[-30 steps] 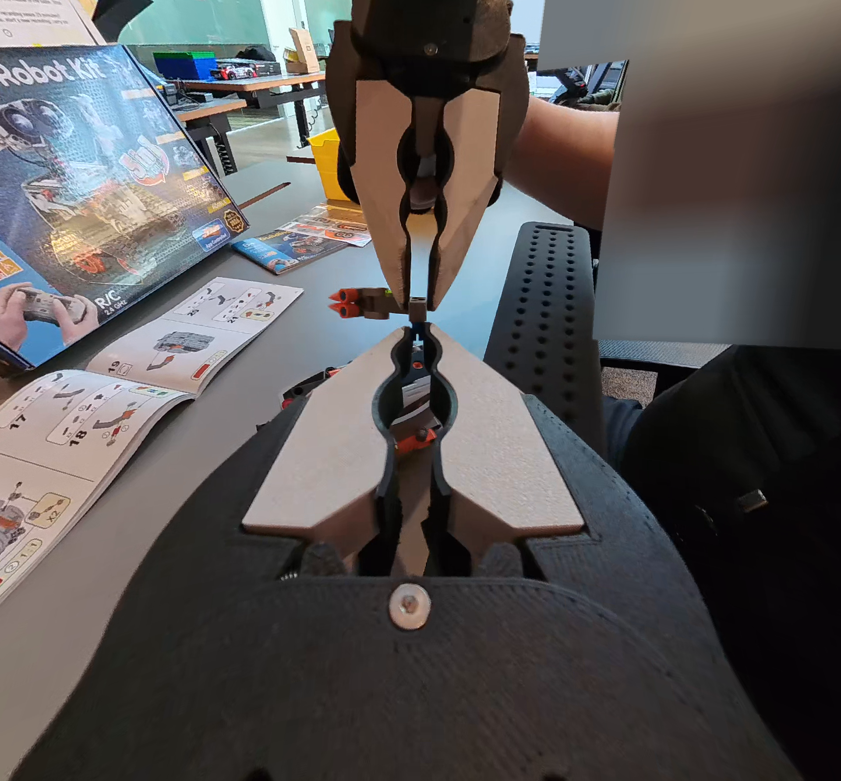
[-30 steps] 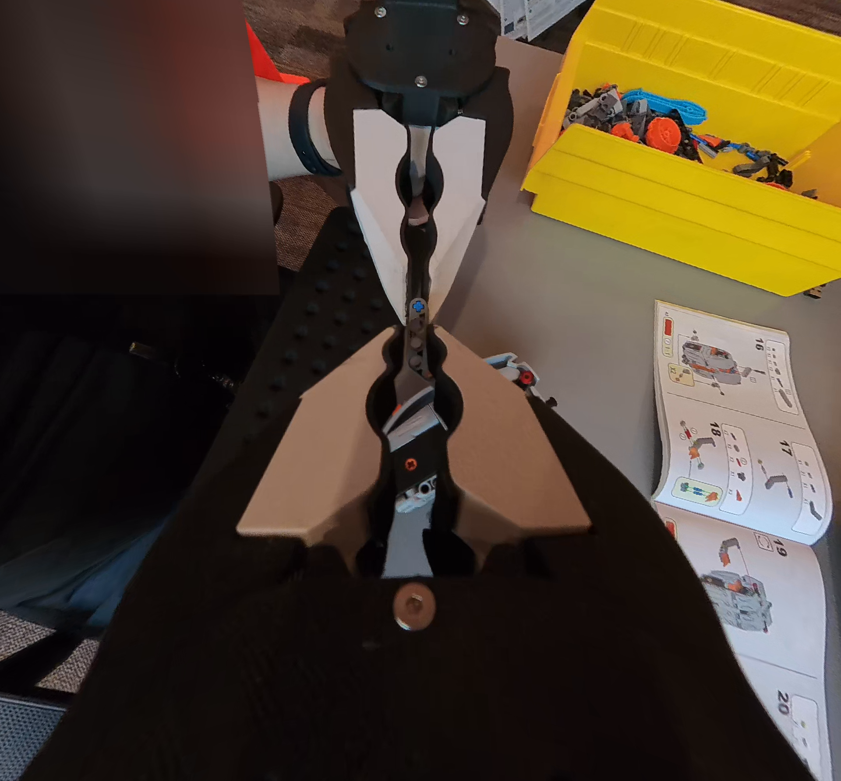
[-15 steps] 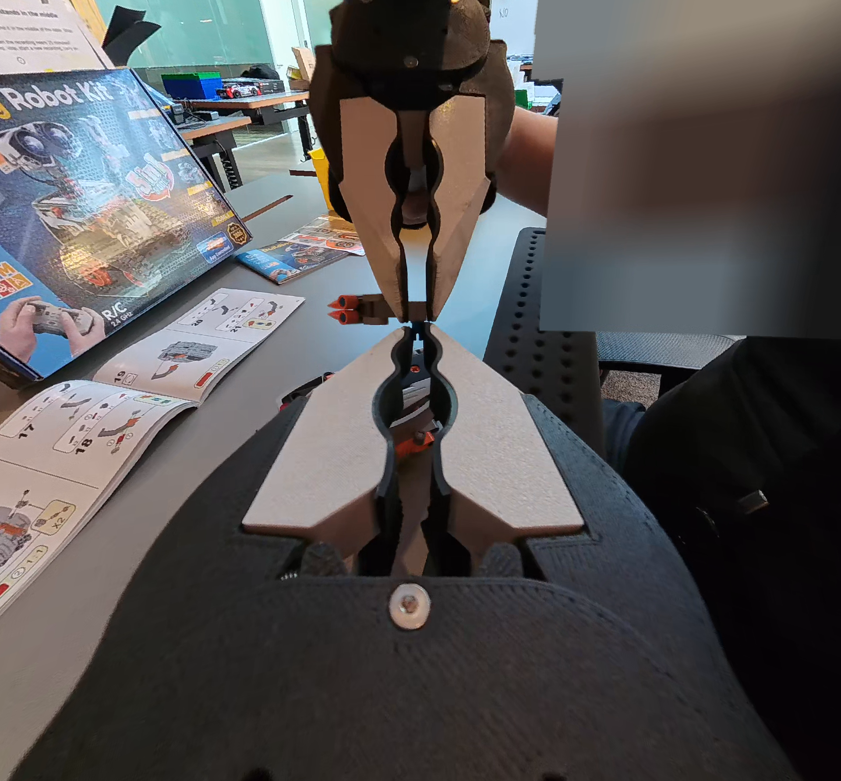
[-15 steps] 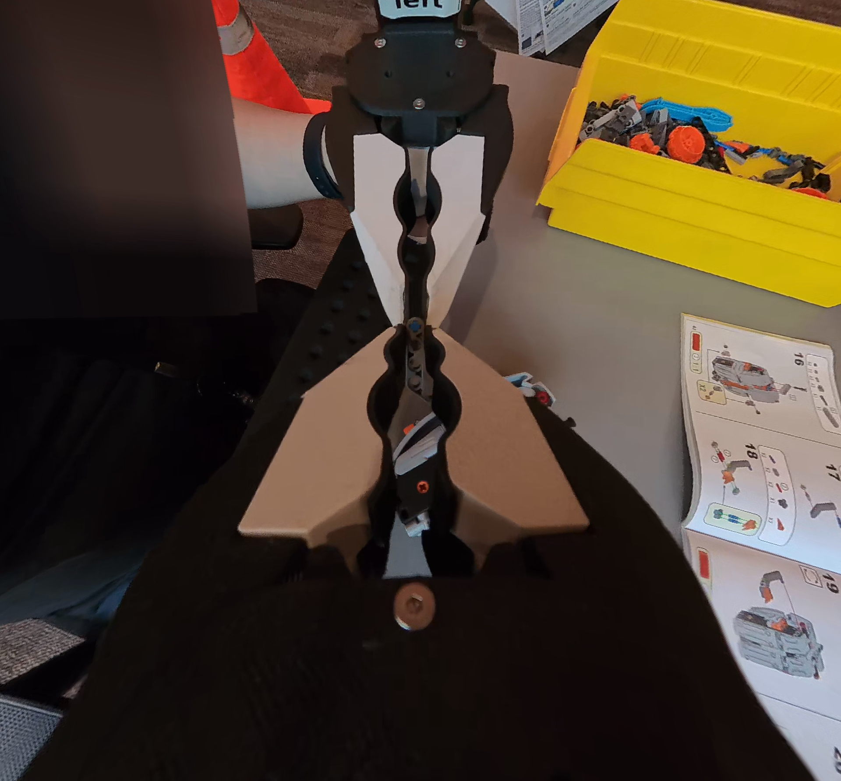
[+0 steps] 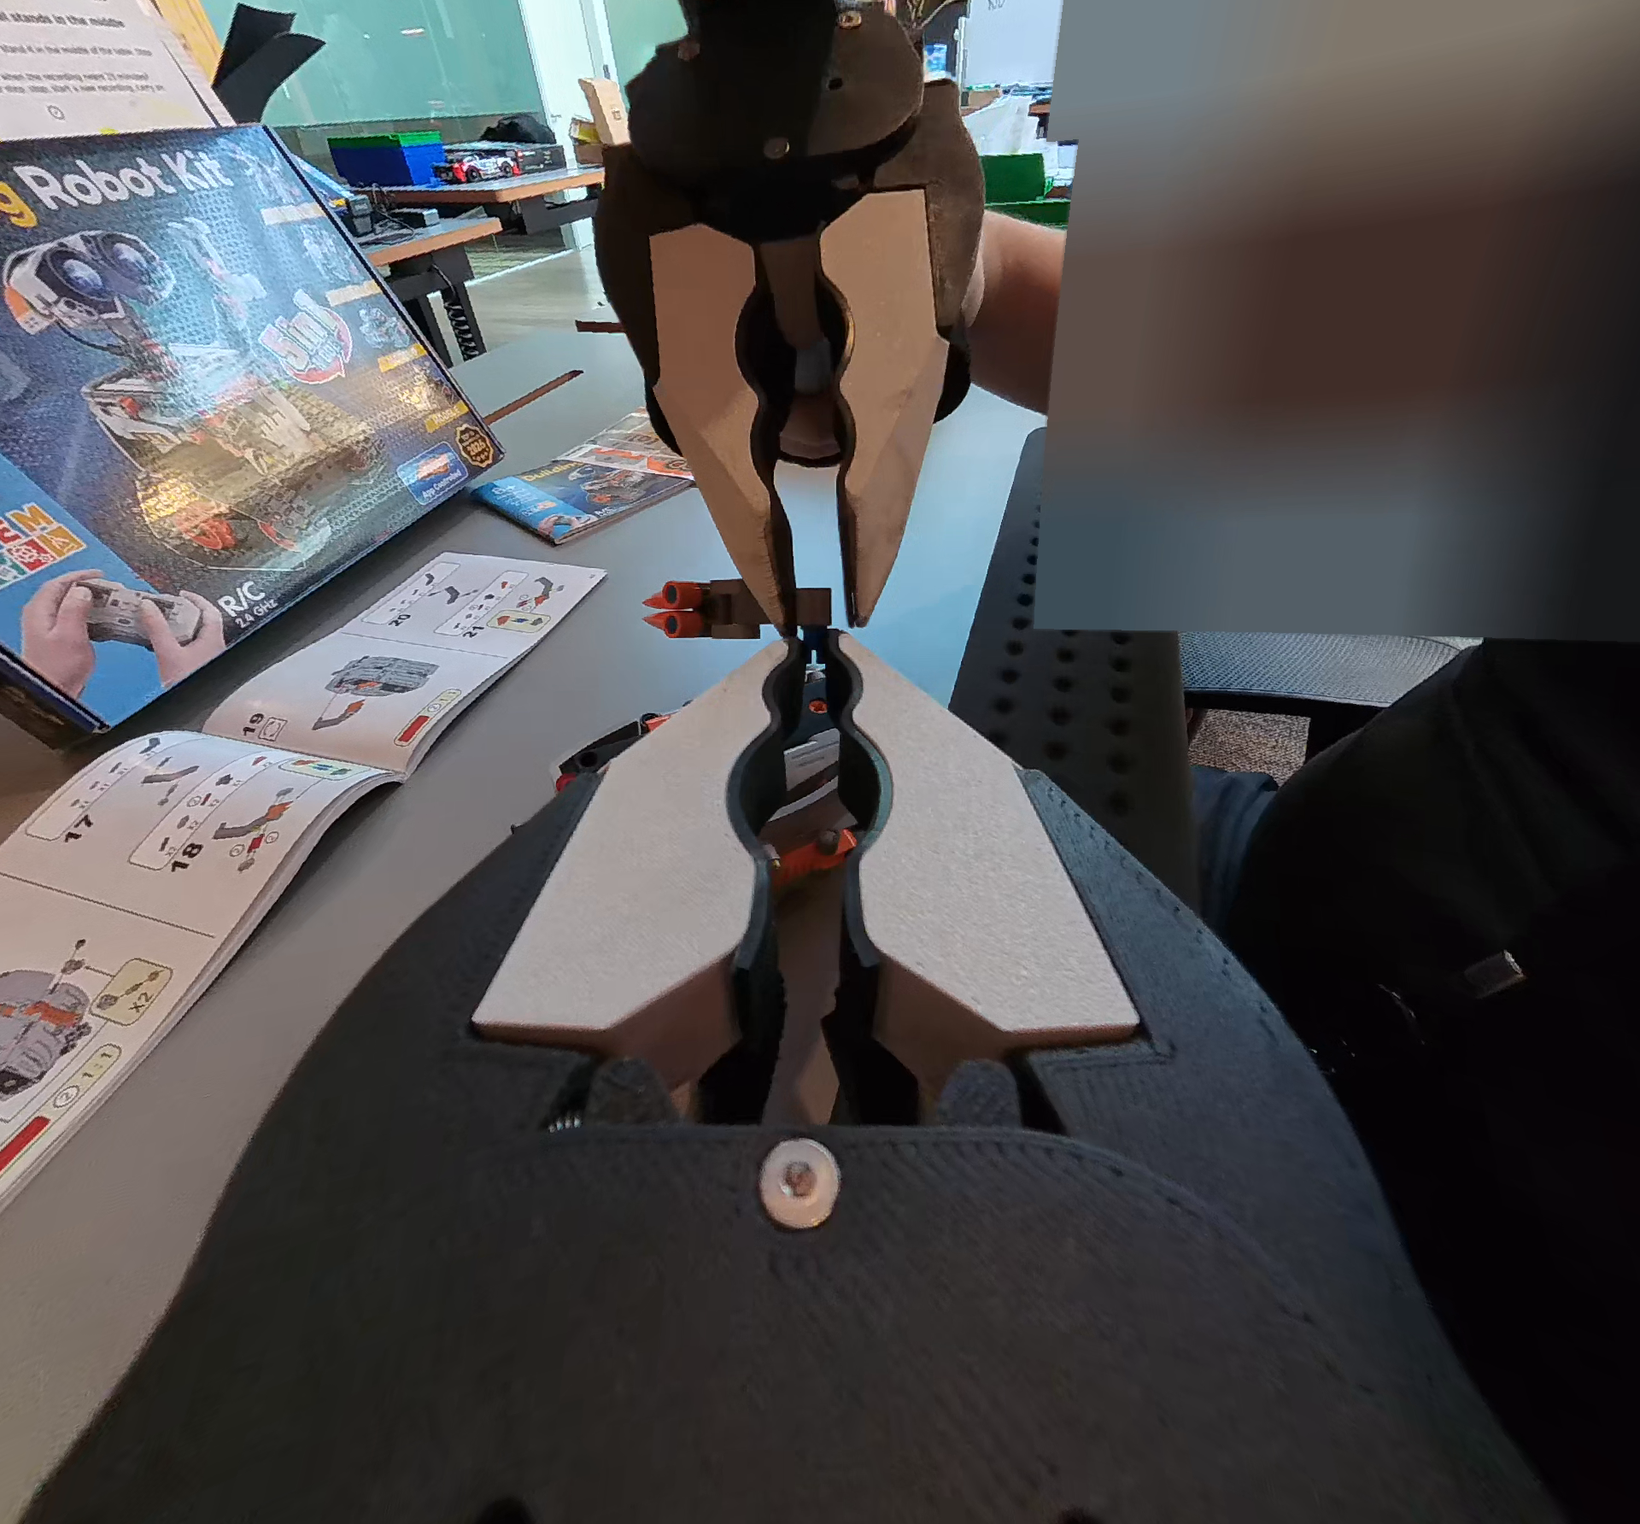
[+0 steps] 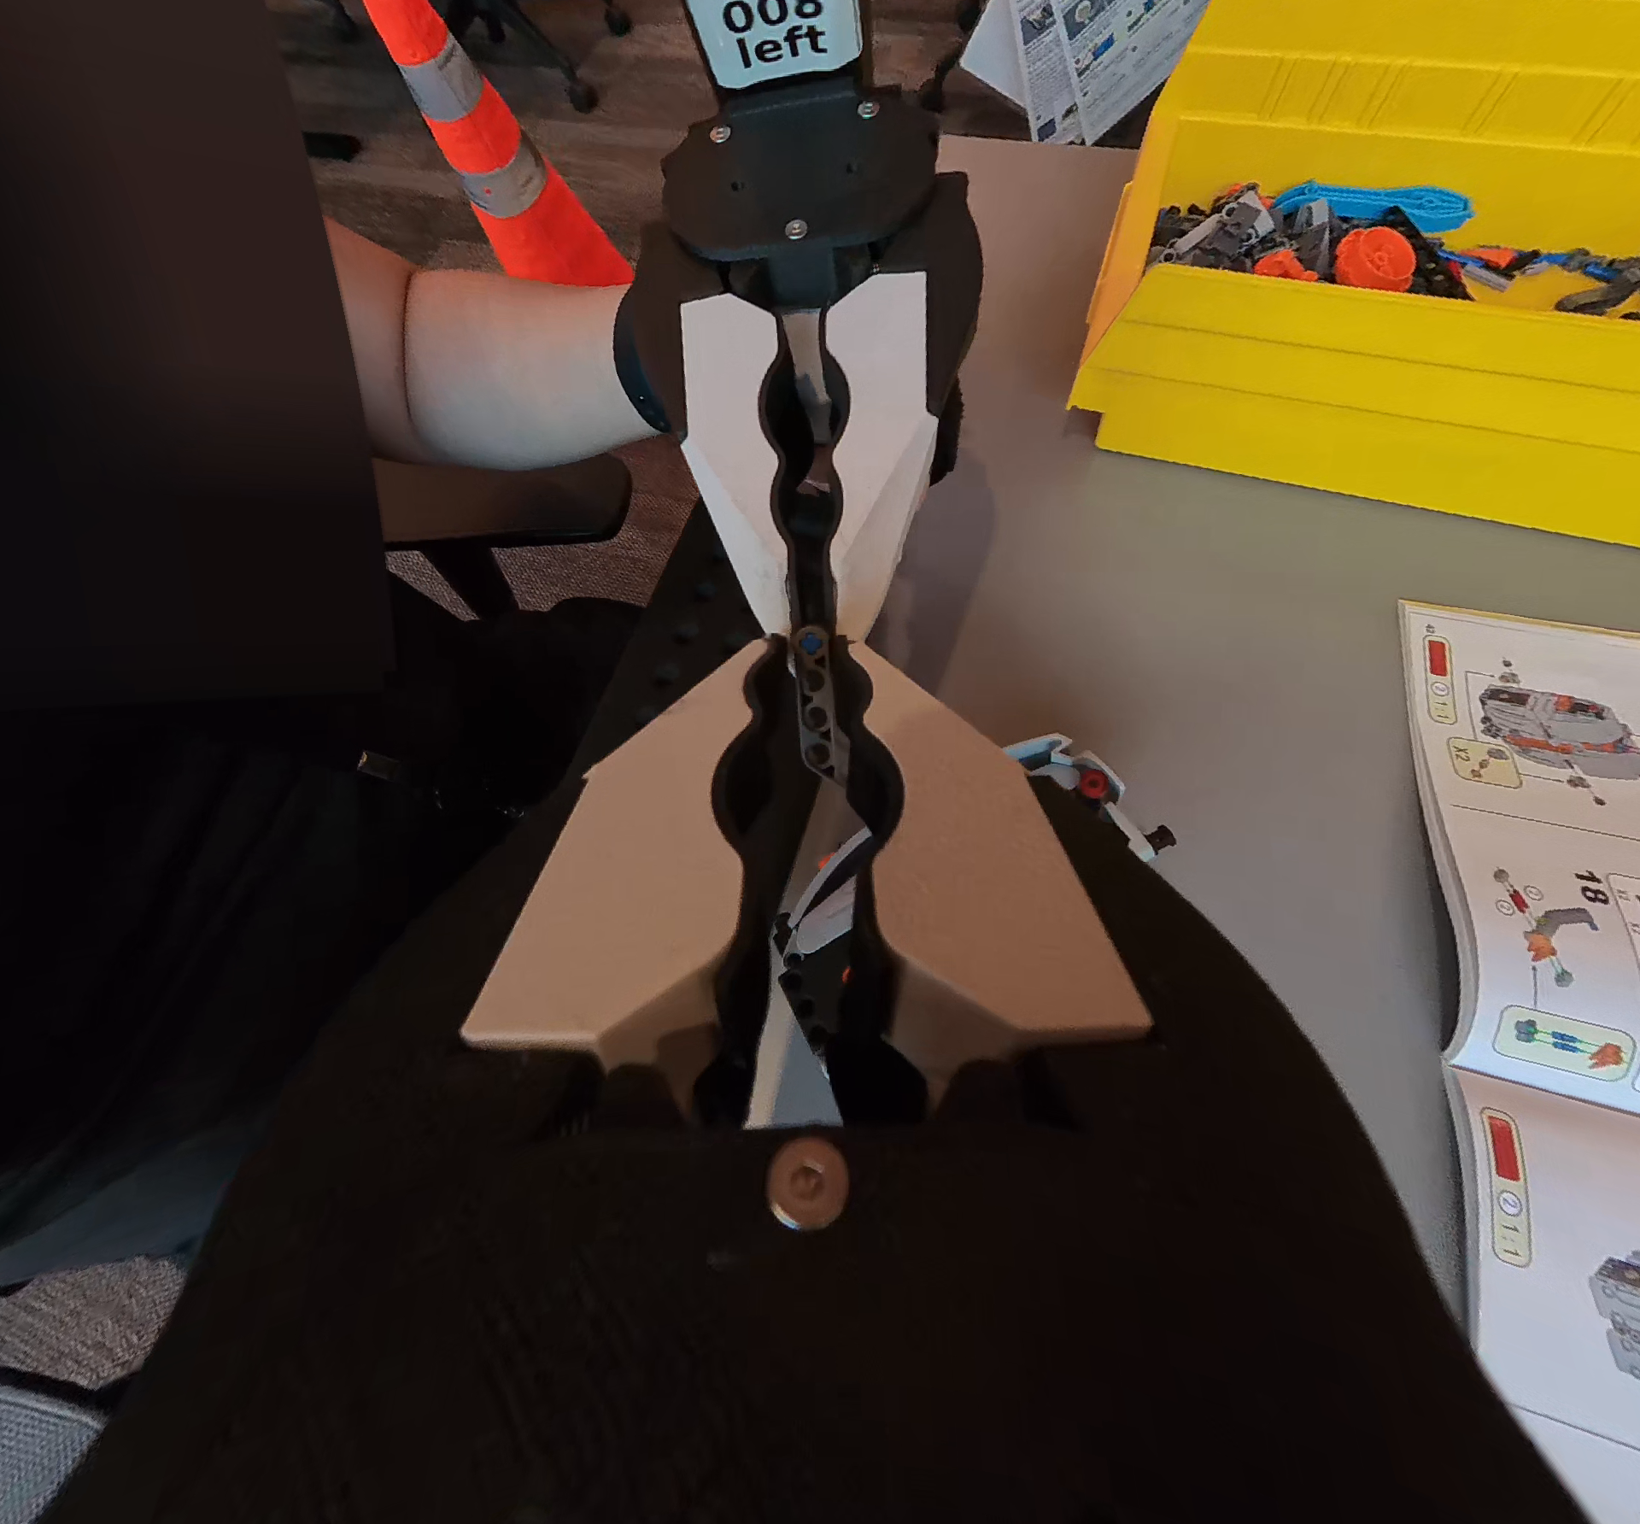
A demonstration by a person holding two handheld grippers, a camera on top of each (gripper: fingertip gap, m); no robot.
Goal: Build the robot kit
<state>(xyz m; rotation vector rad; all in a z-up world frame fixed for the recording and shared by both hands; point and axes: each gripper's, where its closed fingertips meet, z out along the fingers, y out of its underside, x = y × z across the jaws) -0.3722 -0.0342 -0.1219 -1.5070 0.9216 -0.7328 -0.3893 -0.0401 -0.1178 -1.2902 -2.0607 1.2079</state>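
In the left wrist view my left gripper (image 5: 809, 649) points up and meets my right gripper (image 5: 816, 616), which points down, tip to tip above the grey table (image 5: 550, 665). Between the tips is a small grey beam (image 5: 812, 604) with two orange pins (image 5: 674, 607) sticking out to the left. In the right wrist view the beam (image 6: 821, 714) hangs tilted between the fingers of my right gripper (image 6: 821, 651), with a blue pin (image 6: 808, 644) at its far end. My left gripper (image 6: 809, 625) is shut on that end. The right jaws stand slightly apart around the beam.
A yellow bin (image 6: 1331, 399) of loose parts stands at the far right. An open instruction booklet (image 5: 266, 771) and a kit box (image 5: 204, 381) lie to the left. A partly built model (image 6: 1074, 780) sits on the table below the grippers. There is also an orange cone (image 6: 470, 123) and a black perforated chair part (image 5: 1065, 683). The tips of both grippers are at nearly the same place.
The right jaws have parted a little and the beam now hangs tilted instead of straight. Both grippers have shifted slightly while staying tip to tip.
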